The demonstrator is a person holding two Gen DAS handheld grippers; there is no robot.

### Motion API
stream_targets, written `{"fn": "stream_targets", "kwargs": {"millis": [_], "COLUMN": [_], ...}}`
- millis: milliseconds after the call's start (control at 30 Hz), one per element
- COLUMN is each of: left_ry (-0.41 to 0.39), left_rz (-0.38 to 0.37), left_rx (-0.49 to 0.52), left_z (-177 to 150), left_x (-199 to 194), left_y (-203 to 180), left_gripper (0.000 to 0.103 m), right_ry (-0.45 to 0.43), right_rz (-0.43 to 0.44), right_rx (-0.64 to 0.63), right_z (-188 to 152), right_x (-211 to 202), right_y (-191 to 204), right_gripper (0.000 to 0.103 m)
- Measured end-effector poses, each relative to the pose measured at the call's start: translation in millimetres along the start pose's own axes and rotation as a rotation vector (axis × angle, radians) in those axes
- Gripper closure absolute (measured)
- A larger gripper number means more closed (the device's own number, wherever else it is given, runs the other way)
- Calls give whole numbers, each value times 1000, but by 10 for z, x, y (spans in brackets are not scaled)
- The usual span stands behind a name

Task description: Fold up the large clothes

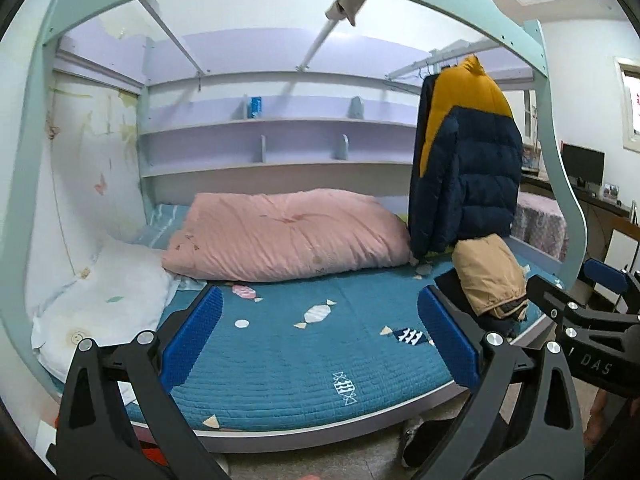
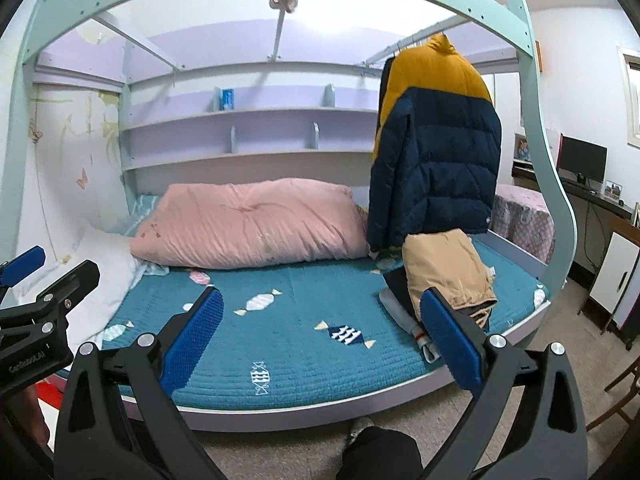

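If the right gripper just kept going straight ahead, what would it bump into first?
Probably the blue quilted bedspread. The right gripper is open and empty, aimed over the front of the bed, with nothing between its fingers and the cover. The tan folded garment sits off to its right. Depth is hard to judge in this fisheye view.

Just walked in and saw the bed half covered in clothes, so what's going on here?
A person holds two grippers toward the bed, and neither has anything in it. The left hand-held gripper and the right hand-held gripper both stand open above the near edge. A navy and yellow puffer jacket hangs from a rail at the right, above a tan garment lying on a small pile. A pink duvet lies at the back. No folding is underway yet.
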State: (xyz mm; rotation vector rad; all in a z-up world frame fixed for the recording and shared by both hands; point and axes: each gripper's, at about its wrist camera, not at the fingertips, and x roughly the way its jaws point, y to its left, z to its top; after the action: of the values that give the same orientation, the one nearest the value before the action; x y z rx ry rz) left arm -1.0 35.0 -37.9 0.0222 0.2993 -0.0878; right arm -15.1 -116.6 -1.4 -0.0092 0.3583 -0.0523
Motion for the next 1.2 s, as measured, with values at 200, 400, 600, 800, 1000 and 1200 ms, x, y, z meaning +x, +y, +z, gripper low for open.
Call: {"fn": "stream_targets", "kwargs": {"millis": [200,400,600,800,1000,1200], "left_ry": [-13,-32,-42,-47,-47,-48], "left_rz": [14,20,34,37,41,41], "left_rx": [-5,-11,2,6,8,13], "left_z": [53,93,122,141,142,145], "left_x": [-146,-218,-268,-295,-302,-308], "left_y": [31,40,11,10,-3,2], "left_gripper": [5,5,5,5,5,5], "right_ry": [-29,-46,-49,-51,-52,-49], "right_rz": [30,45,56,60,60,60], "right_rx": [-14,-17,-15,-11,-7,-6], "right_z": [60,74,76,72,62,65], "right_x": [-121,-184,-198,-218,-233,-235], "right_y": [85,131,116,105,96,84], "right_gripper": [8,8,8,8,8,8]}}
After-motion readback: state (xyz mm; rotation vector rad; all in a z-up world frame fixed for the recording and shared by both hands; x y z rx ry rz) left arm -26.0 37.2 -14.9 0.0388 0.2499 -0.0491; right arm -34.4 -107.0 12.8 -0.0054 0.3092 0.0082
